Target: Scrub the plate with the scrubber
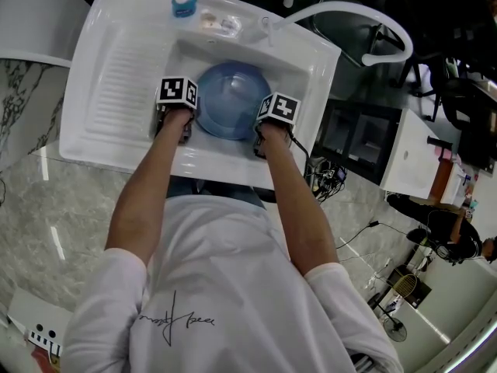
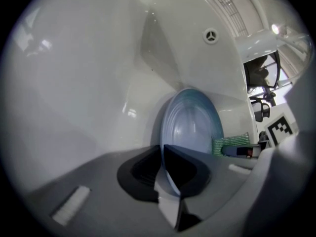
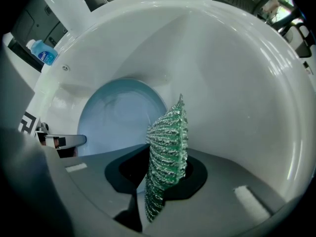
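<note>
Head view, blue plate (image 1: 233, 99) in sink (image 1: 116, 68), left gripper (image 2: 163, 157) apparently pinching its rim, right gripper (image 3: 164, 164) clamping green scrubber (image 3: 169, 137).

Not a home kitchen but a lab-like workroom: a white sink (image 1: 116, 68) in a marble counter (image 1: 62, 208) at upper left, with loose floor cables (image 1: 326, 176) and office chairs (image 2: 260, 108) at right.

Round blue plate (image 1: 231, 99), ribbed green scrubber (image 3: 168, 147) standing upright
</note>
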A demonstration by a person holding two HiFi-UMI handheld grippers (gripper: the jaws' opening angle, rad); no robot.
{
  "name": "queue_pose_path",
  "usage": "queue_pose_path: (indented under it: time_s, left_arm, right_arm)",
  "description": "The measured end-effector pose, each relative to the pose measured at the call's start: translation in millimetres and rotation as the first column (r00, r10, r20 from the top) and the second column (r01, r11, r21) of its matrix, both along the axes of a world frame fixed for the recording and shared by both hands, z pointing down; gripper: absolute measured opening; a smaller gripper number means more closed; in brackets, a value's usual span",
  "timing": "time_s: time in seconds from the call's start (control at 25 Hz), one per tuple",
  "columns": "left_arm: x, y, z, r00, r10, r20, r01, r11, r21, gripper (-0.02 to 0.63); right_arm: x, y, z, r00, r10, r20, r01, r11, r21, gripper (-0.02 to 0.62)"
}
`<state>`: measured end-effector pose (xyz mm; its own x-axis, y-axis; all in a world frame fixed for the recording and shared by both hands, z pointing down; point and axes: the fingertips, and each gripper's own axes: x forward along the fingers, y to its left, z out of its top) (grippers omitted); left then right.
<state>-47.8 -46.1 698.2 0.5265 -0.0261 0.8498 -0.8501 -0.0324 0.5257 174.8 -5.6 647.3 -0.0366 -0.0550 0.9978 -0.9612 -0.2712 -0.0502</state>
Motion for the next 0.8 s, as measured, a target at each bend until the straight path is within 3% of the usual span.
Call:
queue_pose_path:
  time_s: [0.8]
  left_arm:
    - [-2.4,-1.5,-1.1,1.0,-0.01,-0.022,0.01,1.0,-0.007,0.077]
  right_arm:
    - [-45.6,23.1,8.9,0.962,0.008,0.272,0.004,0.999,-0.043,0.066]
